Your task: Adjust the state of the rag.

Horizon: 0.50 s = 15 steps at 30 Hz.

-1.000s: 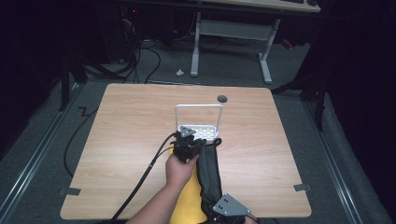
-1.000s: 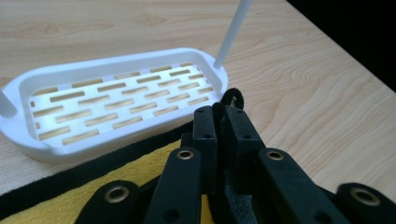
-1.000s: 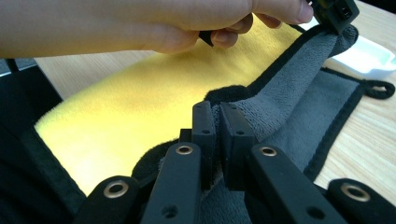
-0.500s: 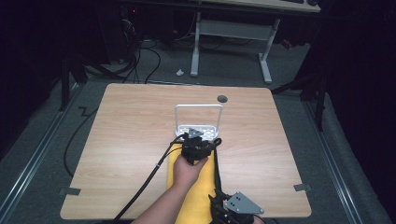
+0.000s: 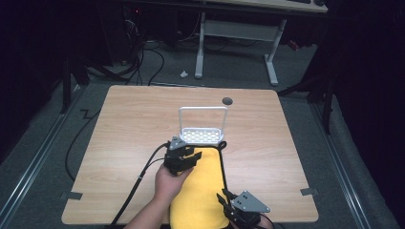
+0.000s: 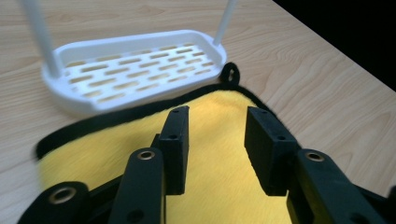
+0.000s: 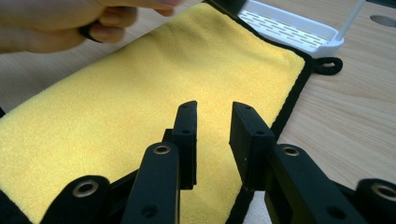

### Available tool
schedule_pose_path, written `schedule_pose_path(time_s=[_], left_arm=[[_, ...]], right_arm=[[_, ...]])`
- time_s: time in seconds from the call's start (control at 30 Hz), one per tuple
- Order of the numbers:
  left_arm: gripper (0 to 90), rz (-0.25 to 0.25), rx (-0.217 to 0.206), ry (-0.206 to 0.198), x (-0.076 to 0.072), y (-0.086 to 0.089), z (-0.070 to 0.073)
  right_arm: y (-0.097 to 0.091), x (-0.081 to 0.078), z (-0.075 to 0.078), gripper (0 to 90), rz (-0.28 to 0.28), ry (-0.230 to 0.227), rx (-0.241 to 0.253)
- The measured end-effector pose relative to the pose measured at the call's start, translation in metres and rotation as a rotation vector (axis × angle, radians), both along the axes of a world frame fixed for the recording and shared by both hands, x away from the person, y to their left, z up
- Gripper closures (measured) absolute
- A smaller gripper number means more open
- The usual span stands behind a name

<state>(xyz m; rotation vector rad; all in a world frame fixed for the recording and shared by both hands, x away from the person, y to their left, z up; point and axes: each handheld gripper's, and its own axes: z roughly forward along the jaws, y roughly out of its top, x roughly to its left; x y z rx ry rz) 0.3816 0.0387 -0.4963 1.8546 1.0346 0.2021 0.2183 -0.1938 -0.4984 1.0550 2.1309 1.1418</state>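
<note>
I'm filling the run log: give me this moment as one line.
left gripper: open, above yellow cloth, jaws just opened | right gripper: open, nothing gripped, over cloth's edge | white slotted rack: on table, at cloth's far end

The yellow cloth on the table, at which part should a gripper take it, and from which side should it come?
Probably at the black-trimmed far corner with the small loop, beside the white rack. The yellow cloth lies flat, so only its edges give something to pinch. The left gripper hangs open just above that end; it could come down from above, one jaw on each side of the trim.
</note>
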Motion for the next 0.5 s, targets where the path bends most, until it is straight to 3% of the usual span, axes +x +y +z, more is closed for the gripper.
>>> schedule_pose_path(time_s=[0.17,0.27,0.4,0.5], left_arm=[[62.0,0.008,0.014,-0.021,-0.018,0.030,-0.005],[62.1,-0.010,0.019,-0.014,-0.035,0.046,-0.012],[63.7,-0.028,0.022,-0.007,-0.054,0.057,-0.021],[63.6,-0.052,0.076,-0.033,-0.064,0.057,-0.024]], right_arm=[[0.000,0.000,-0.002,72.9,-0.001,0.005,-0.006],[-0.001,0.001,-0.004,73.0,-0.003,0.013,-0.009],[0.000,0.002,-0.006,73.1,-0.003,0.019,-0.014],[0.001,0.004,-0.008,72.9,-0.005,0.029,-0.017]])
